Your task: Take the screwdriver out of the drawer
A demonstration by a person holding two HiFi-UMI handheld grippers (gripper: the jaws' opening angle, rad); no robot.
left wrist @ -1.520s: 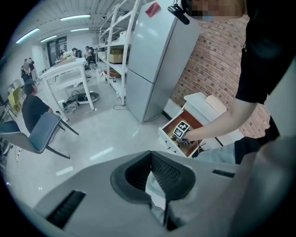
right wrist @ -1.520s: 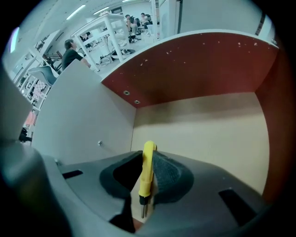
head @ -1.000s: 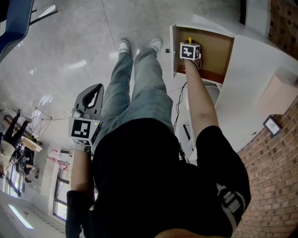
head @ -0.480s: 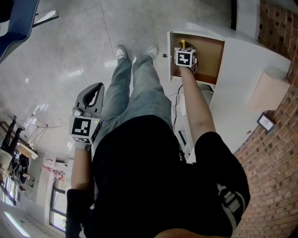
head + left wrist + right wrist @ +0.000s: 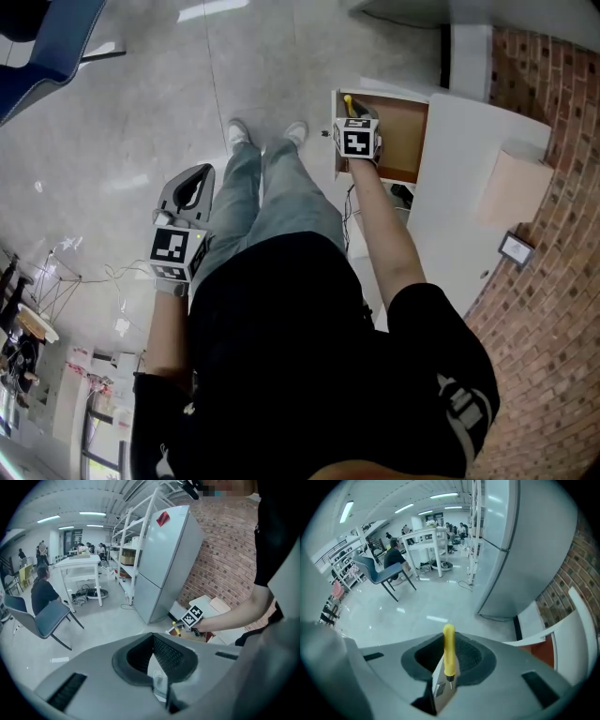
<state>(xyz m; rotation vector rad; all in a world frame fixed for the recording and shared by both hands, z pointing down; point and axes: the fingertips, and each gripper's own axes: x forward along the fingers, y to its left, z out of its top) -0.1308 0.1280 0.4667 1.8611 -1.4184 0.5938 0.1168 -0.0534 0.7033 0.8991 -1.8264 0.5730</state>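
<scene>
The yellow-handled screwdriver (image 5: 449,651) stands upright between the pads of my right gripper (image 5: 443,679), which is shut on its lower handle. In the head view that gripper (image 5: 352,120) is held above the front edge of the open wooden drawer (image 5: 405,141), and the yellow screwdriver handle (image 5: 348,101) sticks out past it. My left gripper (image 5: 185,195) hangs at the left beside the person's leg, shut with nothing in it; its pads (image 5: 161,658) meet. From the left gripper view the right gripper's marker cube (image 5: 192,616) shows over the drawer (image 5: 190,634).
A white cabinet top (image 5: 459,202) carries a cardboard box (image 5: 511,186) and a small framed picture (image 5: 517,248). A brick wall (image 5: 553,319) runs along the right. A blue chair (image 5: 42,47) stands far left on the tiled floor. A grey fridge (image 5: 164,564) stands beyond the drawer.
My right gripper has lifted up out of the drawer with the screwdriver in it. The left gripper has risen a little beside the leg.
</scene>
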